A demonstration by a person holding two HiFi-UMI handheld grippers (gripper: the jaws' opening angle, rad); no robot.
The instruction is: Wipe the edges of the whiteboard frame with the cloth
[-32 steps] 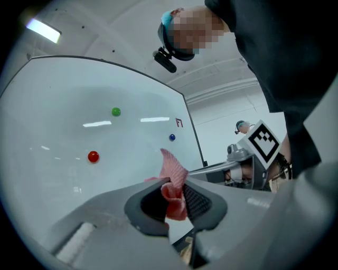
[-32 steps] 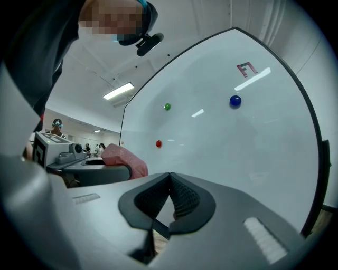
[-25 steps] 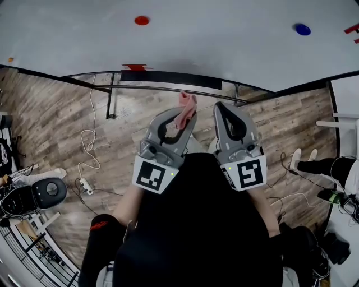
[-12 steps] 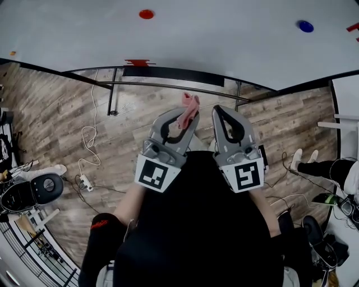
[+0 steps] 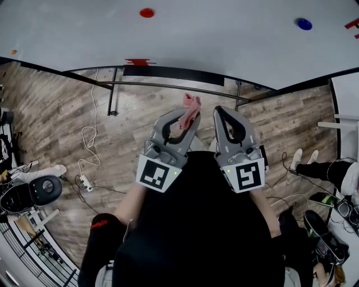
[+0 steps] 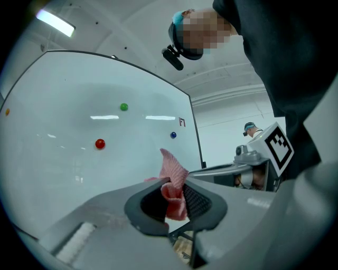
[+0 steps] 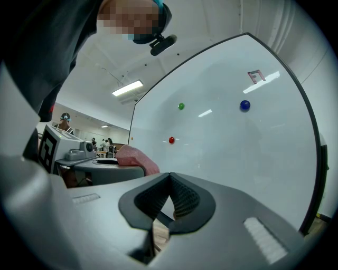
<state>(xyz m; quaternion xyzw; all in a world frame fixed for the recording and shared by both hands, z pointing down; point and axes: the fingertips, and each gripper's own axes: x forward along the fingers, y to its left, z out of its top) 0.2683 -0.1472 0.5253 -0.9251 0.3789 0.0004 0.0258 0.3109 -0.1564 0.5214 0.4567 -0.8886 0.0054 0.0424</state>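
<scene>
A large whiteboard (image 5: 202,39) with a dark frame (image 5: 174,74) stands in front of me, with red (image 5: 147,12) and blue (image 5: 303,24) magnets on it. My left gripper (image 5: 189,114) is shut on a pink cloth (image 5: 191,107), whose end sticks out past the jaw tips toward the board's lower edge. In the left gripper view the cloth (image 6: 174,182) is pinched between the jaws, short of the board. My right gripper (image 5: 220,111) is held beside it, shut on nothing. The right gripper view shows its jaws (image 7: 170,178) meeting, with the cloth (image 7: 136,157) to the left.
Wood floor lies below with a white cable and power strip (image 5: 85,183) at left. The board's metal stand bar (image 5: 168,87) runs under the frame. A chair base (image 5: 31,193) is at far left, and another person's legs and shoes (image 5: 320,165) are at right.
The view has shifted slightly; the whiteboard's lower edge sits a little higher in frame. Both grippers hold nearly the same pose, the cloth still gripped.
</scene>
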